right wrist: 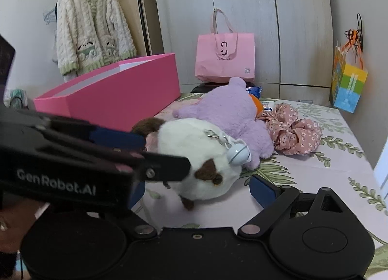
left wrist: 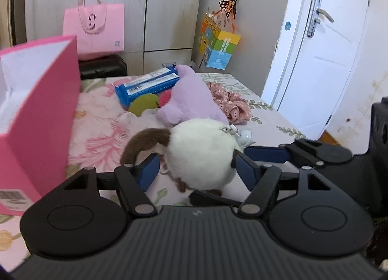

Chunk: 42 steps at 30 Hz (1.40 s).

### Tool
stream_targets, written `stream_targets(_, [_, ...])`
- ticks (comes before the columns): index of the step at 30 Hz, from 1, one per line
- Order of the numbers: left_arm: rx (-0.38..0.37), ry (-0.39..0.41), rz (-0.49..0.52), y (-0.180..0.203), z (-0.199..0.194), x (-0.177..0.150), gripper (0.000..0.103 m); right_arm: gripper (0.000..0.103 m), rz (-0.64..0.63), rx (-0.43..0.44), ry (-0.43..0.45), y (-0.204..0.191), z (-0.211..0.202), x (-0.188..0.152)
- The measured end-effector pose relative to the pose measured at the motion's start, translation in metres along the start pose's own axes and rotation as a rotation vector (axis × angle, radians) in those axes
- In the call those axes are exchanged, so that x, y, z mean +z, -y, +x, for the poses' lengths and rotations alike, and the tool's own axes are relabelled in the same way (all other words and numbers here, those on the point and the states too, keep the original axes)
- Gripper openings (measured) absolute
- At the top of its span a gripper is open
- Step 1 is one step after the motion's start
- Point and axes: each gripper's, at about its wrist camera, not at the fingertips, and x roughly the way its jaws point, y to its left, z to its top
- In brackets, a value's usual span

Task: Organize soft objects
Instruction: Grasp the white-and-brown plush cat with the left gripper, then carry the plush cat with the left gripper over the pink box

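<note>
From the left wrist, the left hand-held gripper (left wrist: 196, 168) straddles the white plush toy (left wrist: 201, 153) that lies on the bed (left wrist: 97, 134). Its blue pads stand at either flank of the round body, about half apart; the right pad seems to touch the fur, but I cannot tell whether the left one presses. The toy's brown ear curls toward the pink box (left wrist: 41, 110), which stands open just left of the toy. Behind the toy lie the purple plush (left wrist: 191, 95), a blue packet (left wrist: 148, 83) and a floral scrunchie (left wrist: 230, 105).

From the right wrist, the right hand-held gripper (right wrist: 198, 190) is spread wide and holds nothing; its one visible pad sits clear of the toy's near side. The left tool crosses in front, its finger reaching to the white plush toy (right wrist: 201, 158), whose small pale bell (right wrist: 238, 155) hangs toward the purple plush (right wrist: 230, 115). The pink box (right wrist: 116, 100) stands beyond the toy to the left.

The step in hand looks like the pick-up of the white toy. Next, the left pads likely need to squeeze firmly into the soft body, then lift it over the box wall while the right tool keeps out of the way.
</note>
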Motion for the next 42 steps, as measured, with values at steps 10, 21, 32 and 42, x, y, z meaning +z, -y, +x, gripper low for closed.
stream_targets(10, [-0.024,0.01,-0.024,0.002,0.013,0.002,0.059,0.078,0.048,-0.012,0.035,0.003,0.019,-0.002])
stream_targets(21, [-0.023,0.001,0.007,0.012,-0.009,-0.004,0.059,0.075,0.036,-0.067,0.026,-0.016,-0.001,-0.005])
stream_targets(32, [-0.018,-0.117,-0.054,0.005,-0.045,-0.012,0.059,0.075,0.012,-0.071,-0.097,-0.05,-0.02,-0.004])
stream_targets(42, [0.039,-0.133,-0.096,-0.015,-0.101,-0.018,0.059,0.075,-0.092,-0.028,-0.151,-0.11,-0.033,0.003])
